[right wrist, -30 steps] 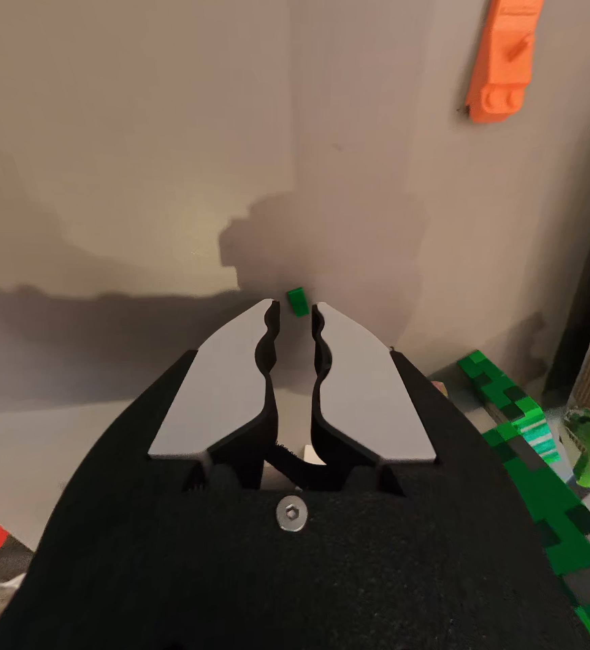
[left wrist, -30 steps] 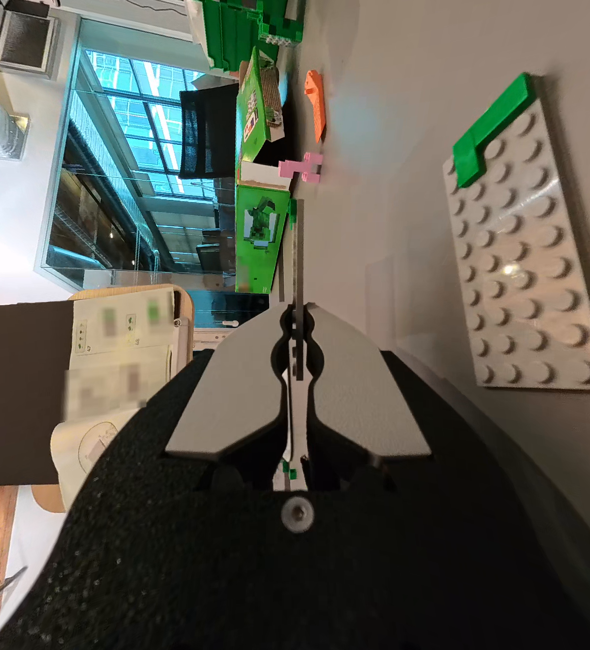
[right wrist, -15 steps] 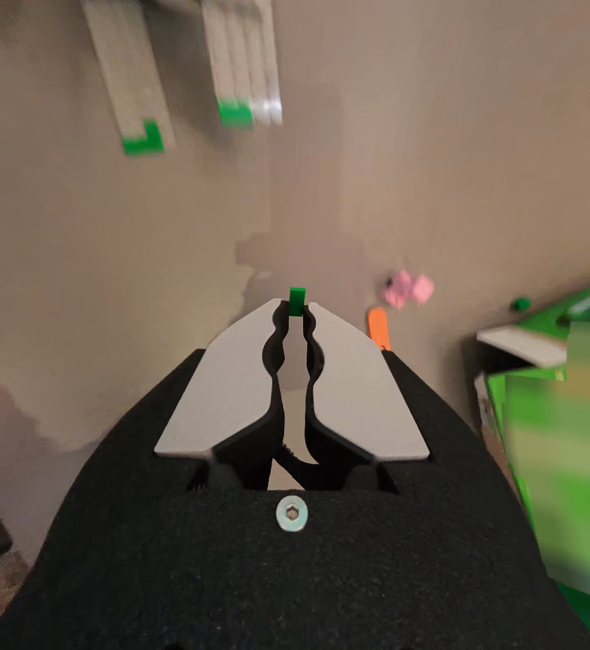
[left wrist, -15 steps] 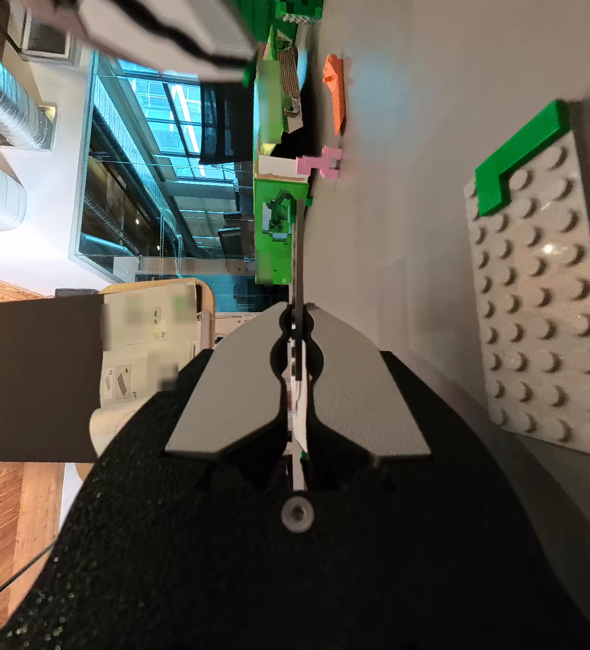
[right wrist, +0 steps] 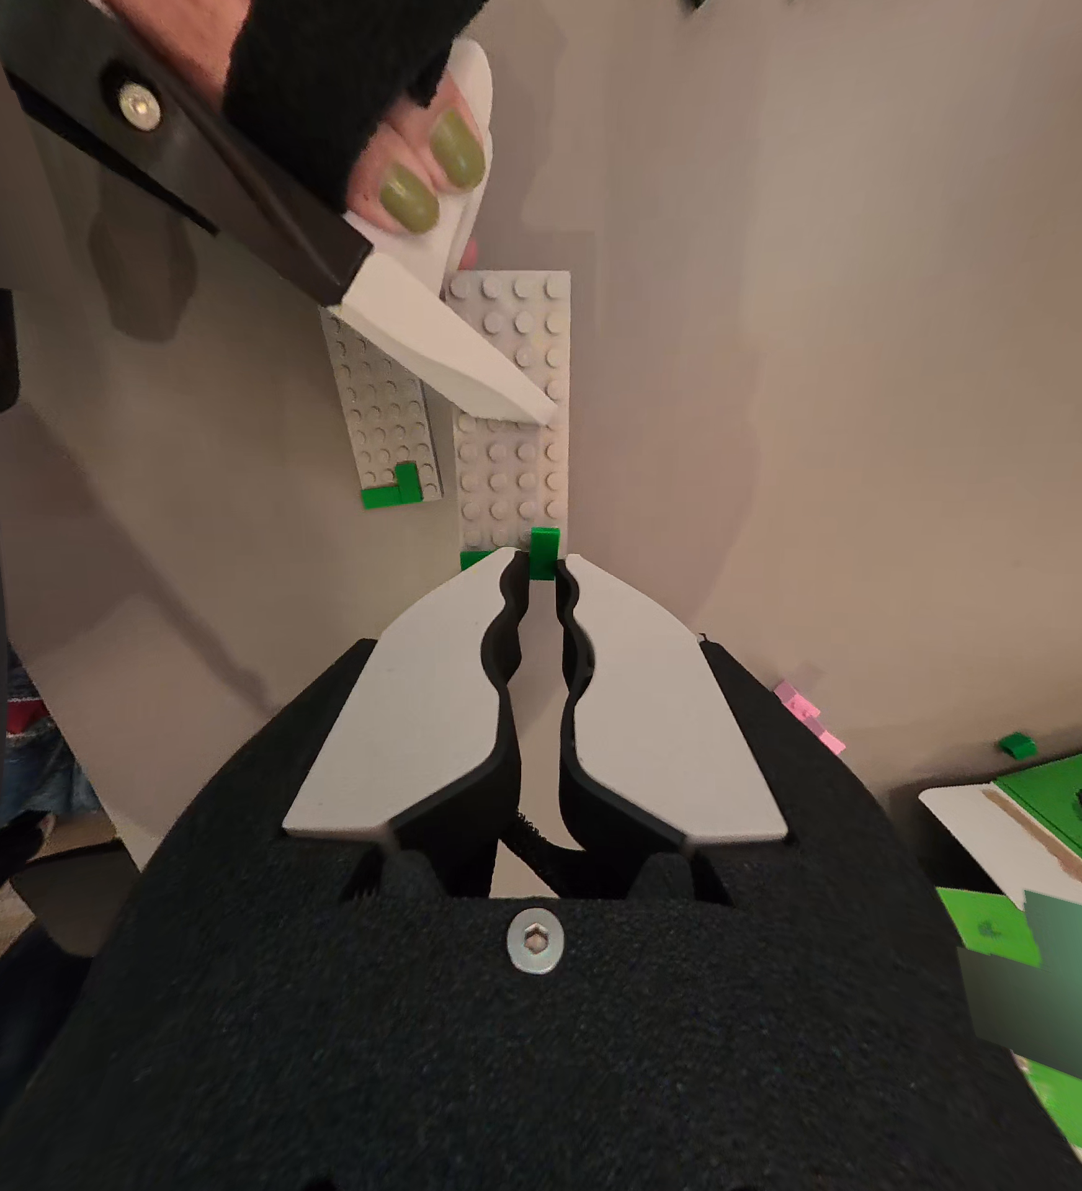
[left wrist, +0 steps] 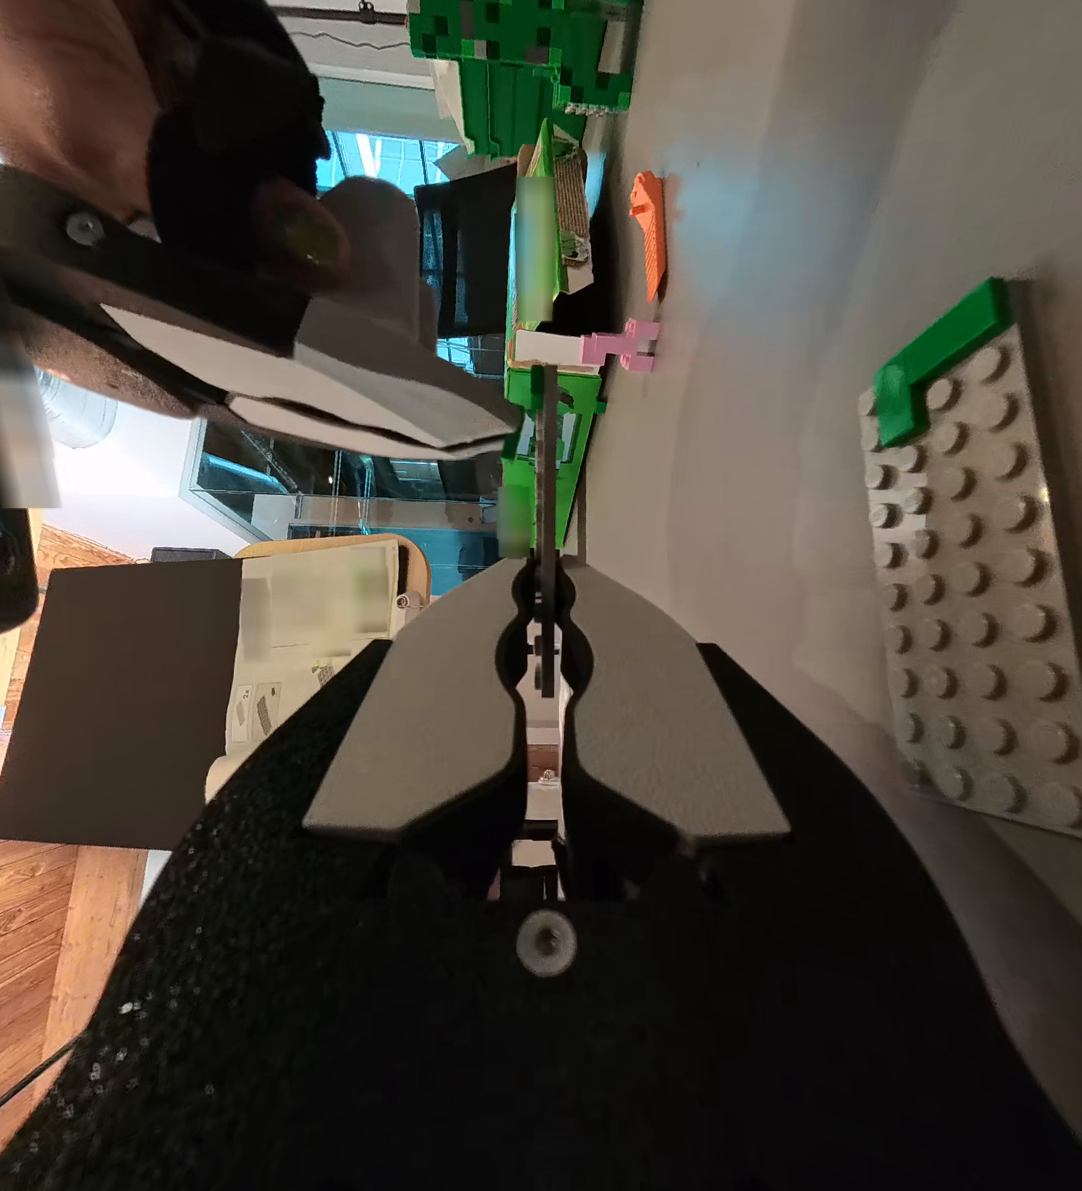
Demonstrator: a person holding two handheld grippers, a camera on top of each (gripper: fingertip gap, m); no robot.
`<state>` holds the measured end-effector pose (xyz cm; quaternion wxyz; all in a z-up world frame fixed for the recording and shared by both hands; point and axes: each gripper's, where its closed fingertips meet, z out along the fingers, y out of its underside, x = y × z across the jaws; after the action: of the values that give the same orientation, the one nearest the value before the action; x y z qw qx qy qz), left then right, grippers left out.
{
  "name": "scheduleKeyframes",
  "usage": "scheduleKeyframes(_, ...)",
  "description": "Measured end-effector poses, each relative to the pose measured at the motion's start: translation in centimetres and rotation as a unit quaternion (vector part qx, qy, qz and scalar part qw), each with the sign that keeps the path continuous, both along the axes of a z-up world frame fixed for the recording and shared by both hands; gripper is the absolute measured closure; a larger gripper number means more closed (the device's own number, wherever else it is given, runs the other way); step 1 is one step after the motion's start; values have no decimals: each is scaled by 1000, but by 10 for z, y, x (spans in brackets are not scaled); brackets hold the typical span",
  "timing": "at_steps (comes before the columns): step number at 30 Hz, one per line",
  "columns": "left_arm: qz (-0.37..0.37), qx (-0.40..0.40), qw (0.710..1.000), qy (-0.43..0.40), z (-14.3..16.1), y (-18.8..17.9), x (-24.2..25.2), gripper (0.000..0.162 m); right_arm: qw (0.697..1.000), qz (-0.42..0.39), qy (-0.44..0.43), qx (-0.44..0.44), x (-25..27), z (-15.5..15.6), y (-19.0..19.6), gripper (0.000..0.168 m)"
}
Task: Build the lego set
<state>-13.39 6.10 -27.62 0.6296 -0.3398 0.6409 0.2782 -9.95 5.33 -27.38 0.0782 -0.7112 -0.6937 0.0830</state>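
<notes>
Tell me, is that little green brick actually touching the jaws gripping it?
Touching. The right wrist view shows the small green brick pinched between the right gripper's jaw tips, no gap either side.

Beyond my work: grey table [left wrist: 783, 193]; wood-plank floor [left wrist: 29, 934]; black panel [left wrist: 119, 702] beside a pale chair back [left wrist: 419, 567]; glass partition [left wrist: 358, 496]; black office chair [left wrist: 467, 251] behind.

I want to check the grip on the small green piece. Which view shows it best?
The right wrist view: the small green piece stands pinched between the tips of the right hand-held gripper, just in front of the grey studded plate. The left wrist view shows that hand-held gripper side-on, but the piece itself cannot be made out there.
</notes>
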Motion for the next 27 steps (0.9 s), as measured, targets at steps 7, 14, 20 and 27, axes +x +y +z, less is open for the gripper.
scheduleKeyframes(7,-2,7,1000,1,1,-1,1,158,999,23,-45,9,-1,-2,-4,161)
scheduleKeyframes(14,-2,10,1000,5,0,-1,1,158,997,24,-67,8,3,-3,-6,161)
scheduleKeyframes(20,-2,9,1000,6,0,-1,1,158,997,20,-74,8,4,-3,-6,160)
scheduleKeyframes(27,-2,7,1000,4,0,-1,1,158,998,13,-65,6,3,-2,-5,159)
